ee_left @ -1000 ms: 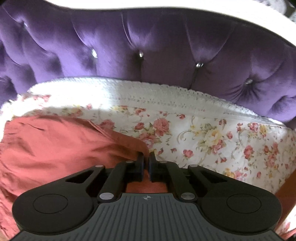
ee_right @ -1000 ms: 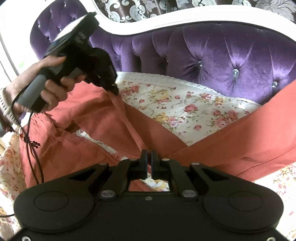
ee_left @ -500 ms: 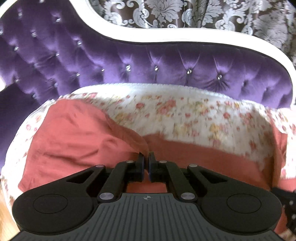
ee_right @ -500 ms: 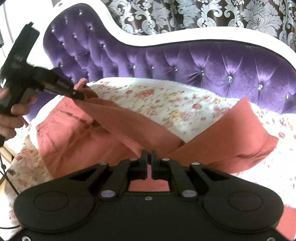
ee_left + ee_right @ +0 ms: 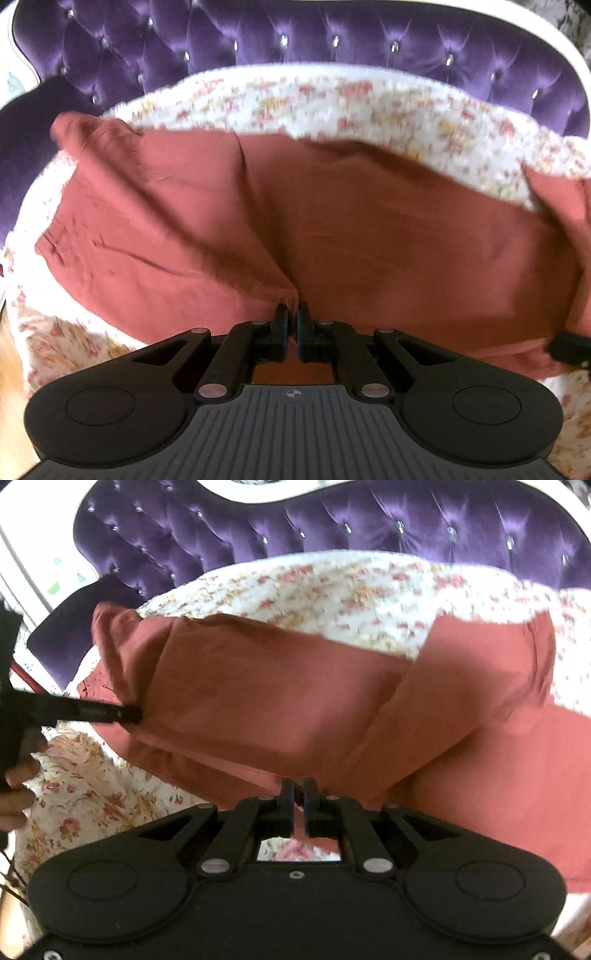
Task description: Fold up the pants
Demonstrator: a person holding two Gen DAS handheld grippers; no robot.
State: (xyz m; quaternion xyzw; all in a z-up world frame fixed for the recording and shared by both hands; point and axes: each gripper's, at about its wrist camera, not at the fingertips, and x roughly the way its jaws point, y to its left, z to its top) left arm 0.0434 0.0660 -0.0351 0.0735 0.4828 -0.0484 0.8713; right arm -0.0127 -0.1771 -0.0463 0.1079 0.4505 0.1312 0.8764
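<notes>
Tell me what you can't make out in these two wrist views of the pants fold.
- Left wrist view: the floral sheet is motion-blurred, its pattern smeared.
- Left wrist view: the right gripper is cut off by the right edge; only a black tip shows.
- Right wrist view: the pants hide how the left gripper grips the cloth.
- Both views: the pants' waistband and hems cannot be told apart.

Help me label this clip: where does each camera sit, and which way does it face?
Left wrist: on the left gripper, facing the purple headboard over the pants; the right gripper's tip shows far right.
Right wrist: on the right gripper, facing the same headboard; the person's left hand shows.
Shared: pants, floral bedspread, headboard; each gripper is shut on the pants.
</notes>
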